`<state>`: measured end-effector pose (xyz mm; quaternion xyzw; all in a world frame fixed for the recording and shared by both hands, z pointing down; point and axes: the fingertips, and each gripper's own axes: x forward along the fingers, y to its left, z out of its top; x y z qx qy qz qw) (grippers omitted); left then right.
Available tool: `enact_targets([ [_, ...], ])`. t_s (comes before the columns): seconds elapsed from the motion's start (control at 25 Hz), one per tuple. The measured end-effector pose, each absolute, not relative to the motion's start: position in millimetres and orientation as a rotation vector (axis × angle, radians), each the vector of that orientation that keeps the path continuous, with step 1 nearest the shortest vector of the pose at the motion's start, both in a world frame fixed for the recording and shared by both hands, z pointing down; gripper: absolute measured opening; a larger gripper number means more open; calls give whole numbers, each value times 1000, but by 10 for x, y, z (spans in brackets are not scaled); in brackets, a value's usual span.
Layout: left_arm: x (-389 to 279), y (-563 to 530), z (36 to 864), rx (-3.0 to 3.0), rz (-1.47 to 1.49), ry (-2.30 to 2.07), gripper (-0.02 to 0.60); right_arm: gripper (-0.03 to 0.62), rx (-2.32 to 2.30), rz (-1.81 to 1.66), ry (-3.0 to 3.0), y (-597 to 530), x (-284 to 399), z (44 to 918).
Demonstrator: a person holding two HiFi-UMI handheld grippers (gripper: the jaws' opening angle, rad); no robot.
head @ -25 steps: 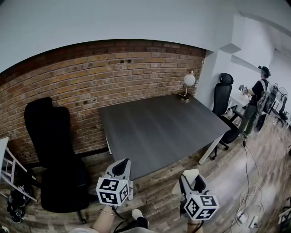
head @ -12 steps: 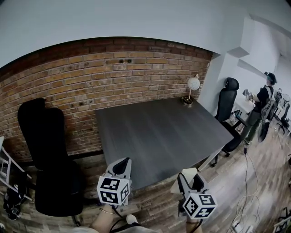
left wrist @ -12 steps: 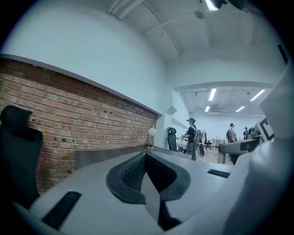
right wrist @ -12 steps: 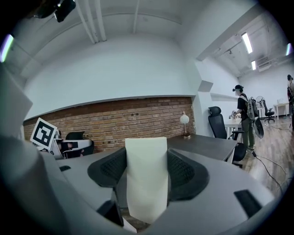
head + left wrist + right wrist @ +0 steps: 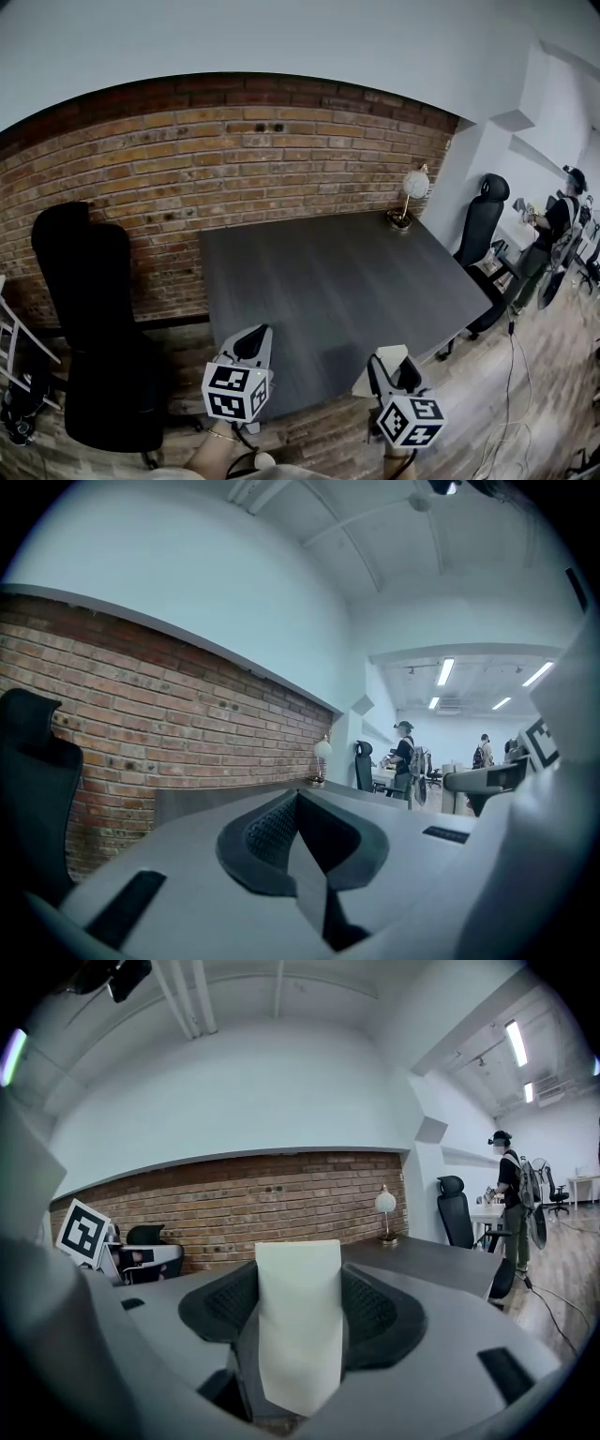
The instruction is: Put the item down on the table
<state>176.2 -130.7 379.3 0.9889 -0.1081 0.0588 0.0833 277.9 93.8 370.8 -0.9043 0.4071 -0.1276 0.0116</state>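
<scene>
Item [image 5: 298,1283], clamped in right hand-held gripper [image 5: 300,1314]

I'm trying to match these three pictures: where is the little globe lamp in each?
Head view: globe lamp on the far right corner of the table.
Left gripper view: lamp near centre, where the brick wall ends.
Right gripper view: lamp up-right of the held white pouch.
Shared landmark: the brick wall.

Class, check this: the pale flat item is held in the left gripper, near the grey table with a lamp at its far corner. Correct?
Wrong gripper. The pale flat item is held in the right gripper, as the right gripper view shows, near the grey table with a lamp at its far corner.
</scene>
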Motion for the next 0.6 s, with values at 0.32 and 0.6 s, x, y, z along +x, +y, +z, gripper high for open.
enact_targets([
  [0.32, 2099, -1582, 3800, 2937, 160, -344, 11, 295, -2853, -405, 1273, 695, 3158, 3676],
  [0.6, 2194, -1682, 3972, 2899, 200, -353, 11, 295, -2865, -456, 1272, 576, 3341, 3777],
])
